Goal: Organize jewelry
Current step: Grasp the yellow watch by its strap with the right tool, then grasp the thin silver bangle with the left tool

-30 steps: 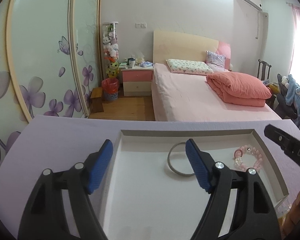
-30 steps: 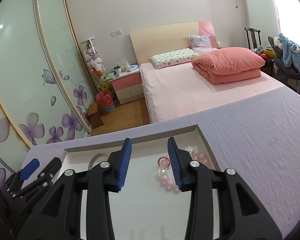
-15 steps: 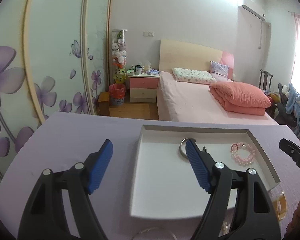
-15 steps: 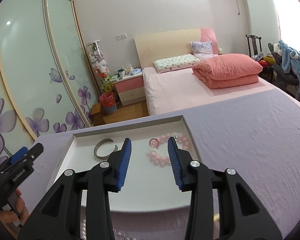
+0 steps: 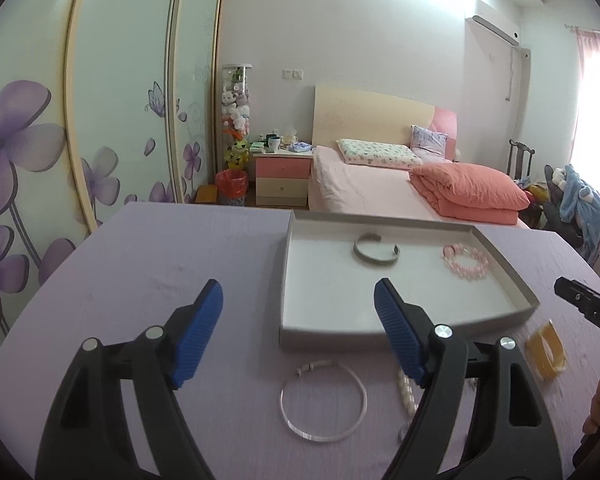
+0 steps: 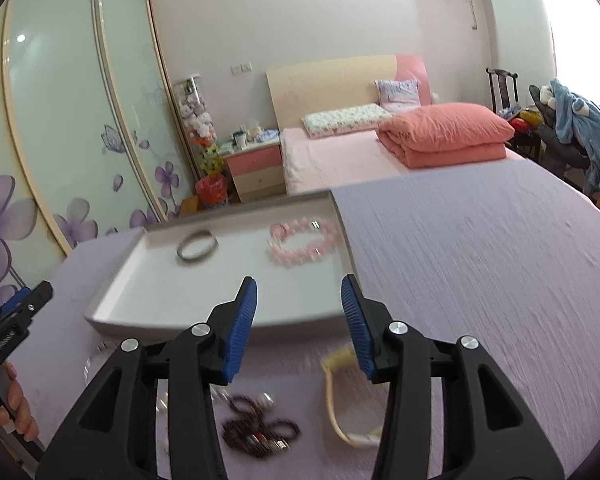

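**First onlooker:** What is in front of the two sets of tongs right now?

**Second onlooker:** A table under a lilac cloth (image 5: 188, 264), with a shallow white tray (image 5: 300, 276) lying flat beyond both pairs of tips. The tray sits ahead and to the right of the left gripper (image 5: 298, 320), and ahead and slightly left of the right gripper (image 6: 298, 318).

**First onlooker:** Is anything in the tray?

**Second onlooker:** Two pieces. A grey metal bangle (image 5: 376, 249) lies toward the far side, and a pink bead bracelet (image 5: 466, 261) rests near the far right wall. I judge those two as already sorted.

**First onlooker:** And what is left out?

**Second onlooker:** Several pieces on the cloth, on the near side of the tray. A thin silver hoop (image 5: 323, 402) lies just below the left tips. A string of pale pearls (image 5: 406, 394) is partly hidden behind that gripper's right finger. A cream bangle (image 6: 342, 396) lies under the right gripper's right finger. A dark bead strand (image 6: 256, 426) sits in a loose pile beneath the right gripper, blurred. A small amber piece (image 5: 546, 348) lies off to the right of the left gripper; I cannot tell what it is.

**First onlooker:** Are the tongs holding anything?

**Second onlooker:** No. The left jaws stand wide and are opening further, nothing between them. The right jaws are about half apart and also opening, with nothing gripped.

**First onlooker:** So how far along?

**Second onlooker:** By my count, under halfway: two in, at least four still out.
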